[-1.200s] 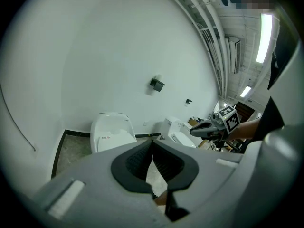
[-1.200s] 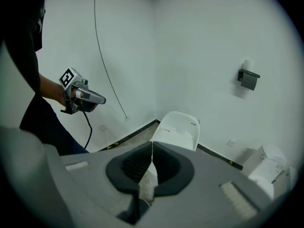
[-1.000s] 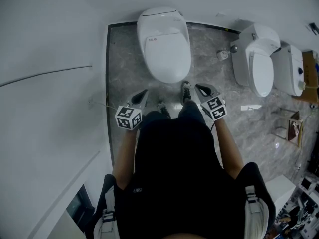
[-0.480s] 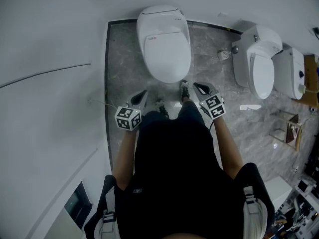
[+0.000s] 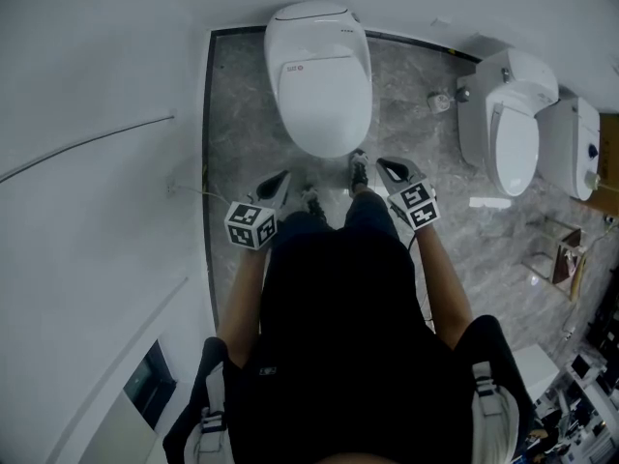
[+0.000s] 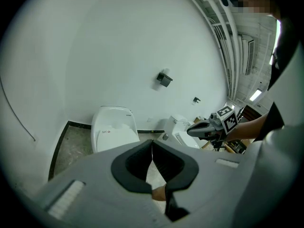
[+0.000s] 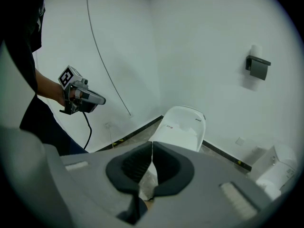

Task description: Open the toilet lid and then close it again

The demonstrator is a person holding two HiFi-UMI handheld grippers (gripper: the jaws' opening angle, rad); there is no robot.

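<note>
A white toilet (image 5: 317, 75) with its lid down stands against the back wall; it also shows in the left gripper view as the toilet (image 6: 113, 127) and in the right gripper view as the toilet (image 7: 183, 126). My left gripper (image 5: 283, 179) hangs short of the bowl's front, to its left, jaws shut and empty. My right gripper (image 5: 384, 165) hangs near the bowl's front right, also shut with nothing in it. Neither touches the toilet. The tips meet in the left gripper (image 6: 152, 142) view and in the right gripper (image 7: 152, 144) view.
Two more white toilets (image 5: 513, 129) stand to the right on the grey marble floor (image 5: 240, 114). A white wall (image 5: 97, 114) runs along the left, with a thin cable on it. A dark holder (image 7: 258, 66) is fixed to the wall above. The person's shoes (image 5: 359, 171) stand before the bowl.
The toilet and floor have slid slightly in the head view as the person shifts closer. Both grippers stay shut and keep about the same place before the bowl.
</note>
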